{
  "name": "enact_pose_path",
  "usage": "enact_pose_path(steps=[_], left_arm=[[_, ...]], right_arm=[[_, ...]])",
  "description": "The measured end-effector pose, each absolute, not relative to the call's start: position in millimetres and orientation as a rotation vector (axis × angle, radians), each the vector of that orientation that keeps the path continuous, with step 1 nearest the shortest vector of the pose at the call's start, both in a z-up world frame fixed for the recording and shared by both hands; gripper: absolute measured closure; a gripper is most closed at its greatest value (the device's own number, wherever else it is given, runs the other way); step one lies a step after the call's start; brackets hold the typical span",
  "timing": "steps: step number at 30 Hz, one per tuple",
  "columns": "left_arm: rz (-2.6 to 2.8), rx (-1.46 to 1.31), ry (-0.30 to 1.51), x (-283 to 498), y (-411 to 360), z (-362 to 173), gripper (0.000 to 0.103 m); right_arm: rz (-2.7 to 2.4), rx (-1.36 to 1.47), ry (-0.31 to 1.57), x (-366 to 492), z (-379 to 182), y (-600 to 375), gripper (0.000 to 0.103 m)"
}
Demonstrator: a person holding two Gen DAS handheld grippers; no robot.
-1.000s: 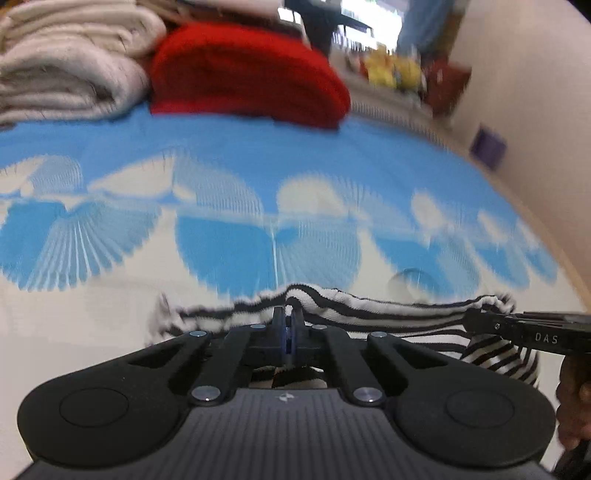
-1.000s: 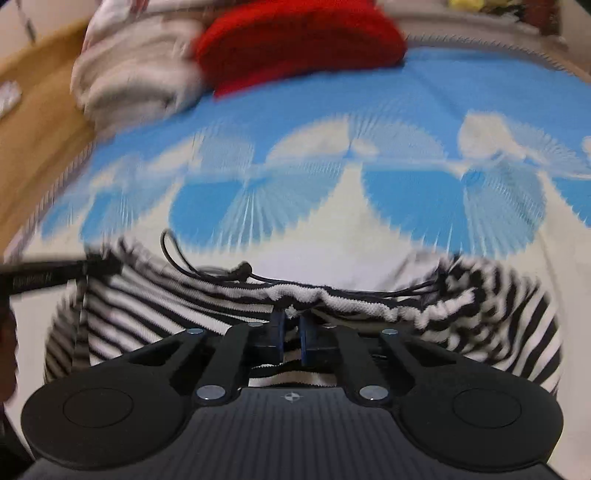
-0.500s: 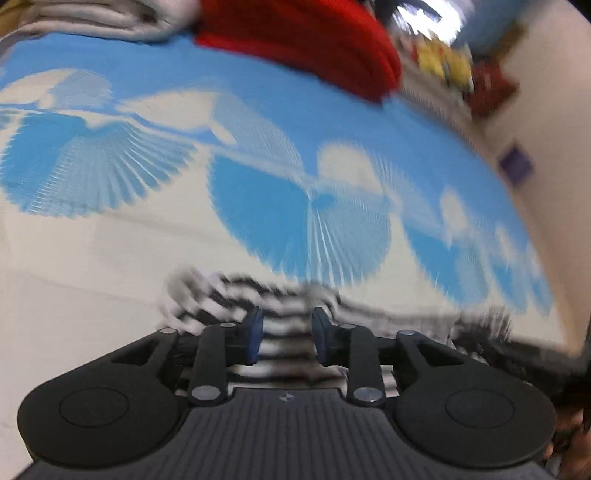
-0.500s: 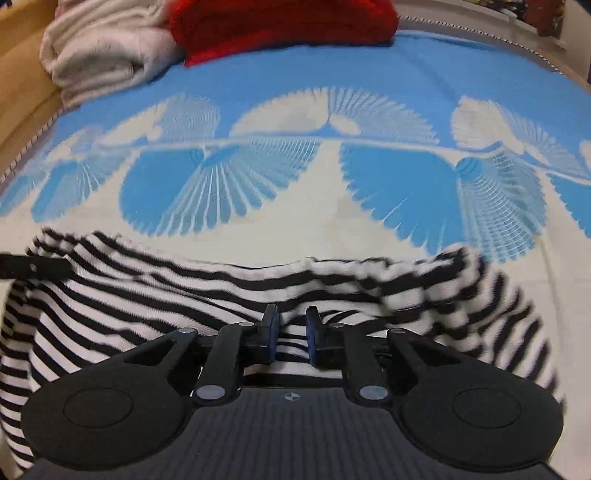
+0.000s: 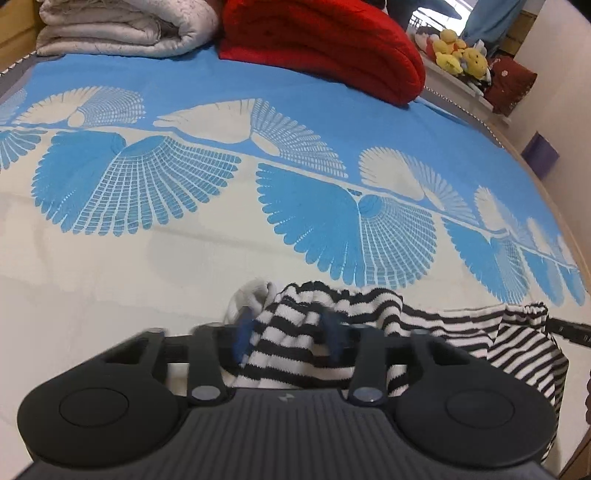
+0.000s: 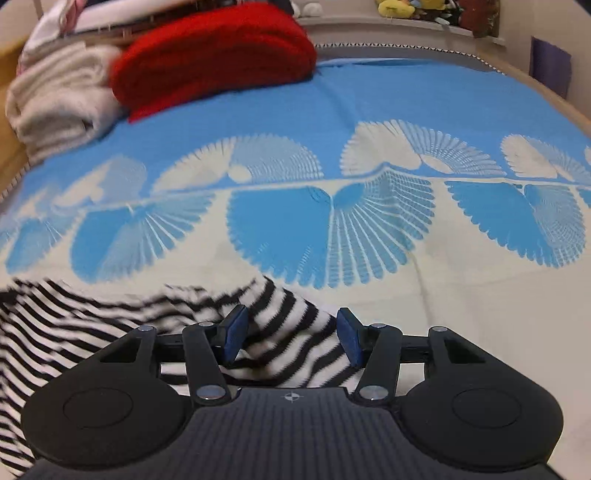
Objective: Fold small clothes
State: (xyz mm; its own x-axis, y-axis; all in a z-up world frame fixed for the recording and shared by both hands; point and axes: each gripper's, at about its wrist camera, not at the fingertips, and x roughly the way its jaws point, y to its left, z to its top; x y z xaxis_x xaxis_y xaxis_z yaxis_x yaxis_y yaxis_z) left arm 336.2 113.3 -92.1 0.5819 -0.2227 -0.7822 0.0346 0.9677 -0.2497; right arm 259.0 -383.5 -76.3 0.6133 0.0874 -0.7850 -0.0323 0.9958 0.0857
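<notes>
Two grippers are working over one striped garment (image 5: 295, 343), which lies on the near, cream part of the bedspread (image 5: 110, 258), at the six o'clock edge of both wrist views.

Left gripper (image 5: 288, 336): the jaws stand partly apart and are closing. A raised ridge of the black-and-white fabric sits between the blue pads (image 5: 242, 336). The pads are blurred, so contact with the cloth cannot be confirmed; no firm pinch is evident. In my judgement the ridge is bunched there because this claw is working the fold's left end.

Right gripper (image 6: 291, 338): the jaws are spread and opening. A corner of the garment (image 6: 284, 325) lies between the pads (image 6: 349, 341) with a clear gap on each side, so nothing is pinched. The cloth runs off toward nine o'clock in this view, motion-blurred. This reads as a release, the fabric being left to settle on the bedspread (image 6: 461, 295).

In the left view, the tip of the right gripper shows at about three o'clock, beside the garment's gathered far end (image 5: 524, 317).

Background, twelve o'clock: a folded red blanket (image 5: 325, 40) and a pale folded quilt (image 5: 122, 26), well apart from the work. Soft toys (image 5: 458, 55) sit at one o'clock.

Assessment: the fold is partly made; the garment is still rumpled.
</notes>
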Motion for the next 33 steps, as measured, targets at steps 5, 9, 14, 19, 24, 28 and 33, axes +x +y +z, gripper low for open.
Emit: enact_pose_path(steps=[5,9,14,19,24,28,33], left_arm=[[-0.123,-0.175,0.866,337.2,116.5,-80.4,0.092],[-0.089,-0.170,0.729,333.2,122.2,-61.4,0.093],[-0.061,-0.062,0.865,345.9,106.5,-89.4,0.091],[-0.055,-0.098,0.972,350.5,109.6,-108.0,0.081],[-0.059,-0.054,1.045,343.7,113.0,-113.8,0.057],[-0.078,-0.149,1.020,323.3,134.2,-96.0,0.057],[-0.149,-0.209,1.063,282.1,156.5,-84.2,0.056]], right_arm=[[0.103,0.048,0.925,267.1,-82.0,-373.6,0.093],[0.059,0.132,0.762,269.1,-55.6,-376.7,0.100],[-0.011,0.077,0.757,282.8,-66.4,-363.0,0.100],[-0.056,0.020,0.919,298.6,-109.3,-358.2,0.097],[-0.093,0.002,0.936,292.5,-109.6,-361.3,0.074],[-0.104,0.119,0.912,265.3,-86.6,-383.9,0.064],[-0.032,0.191,0.948,216.1,-72.4,-410.9,0.058]])
